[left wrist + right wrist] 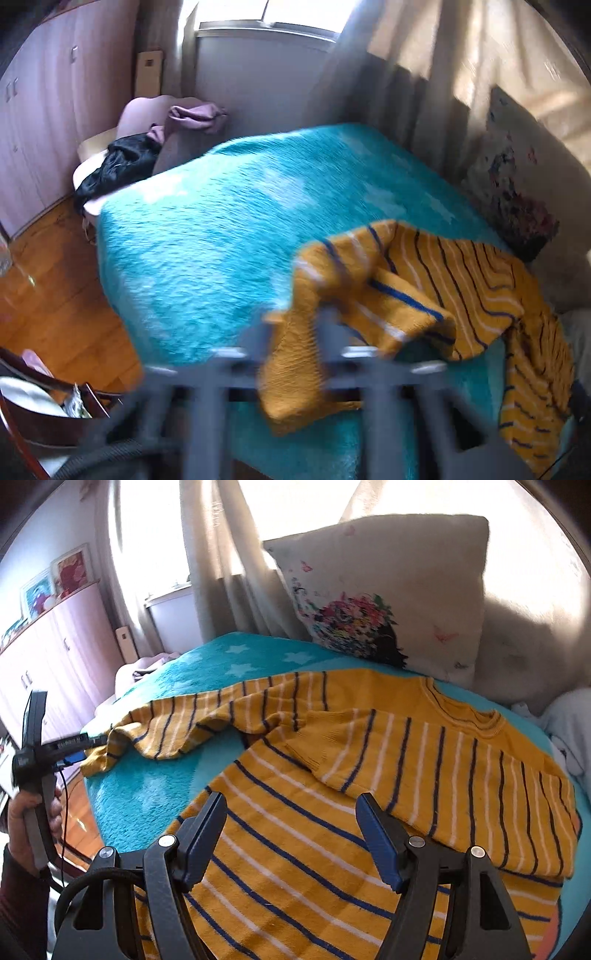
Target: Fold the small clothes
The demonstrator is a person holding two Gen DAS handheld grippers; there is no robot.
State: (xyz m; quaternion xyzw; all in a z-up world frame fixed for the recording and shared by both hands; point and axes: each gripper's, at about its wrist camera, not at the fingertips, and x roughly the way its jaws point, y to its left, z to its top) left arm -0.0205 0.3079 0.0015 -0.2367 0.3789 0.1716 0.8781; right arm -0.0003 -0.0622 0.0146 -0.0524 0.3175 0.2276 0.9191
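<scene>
A small mustard-yellow sweater with navy and white stripes lies on a teal star blanket. One sleeve is folded across its chest; the other stretches out to the left. My left gripper is shut on that sleeve's cuff and holds it up off the blanket. In the blurred left wrist view the cuff hangs between the fingers of the left gripper. My right gripper is open and empty, hovering over the sweater's lower body.
A white pillow with a floral print leans at the head of the bed. Curtains hang behind. A chair with dark and purple clothes stands past the bed. The wooden floor and a basket lie to the left.
</scene>
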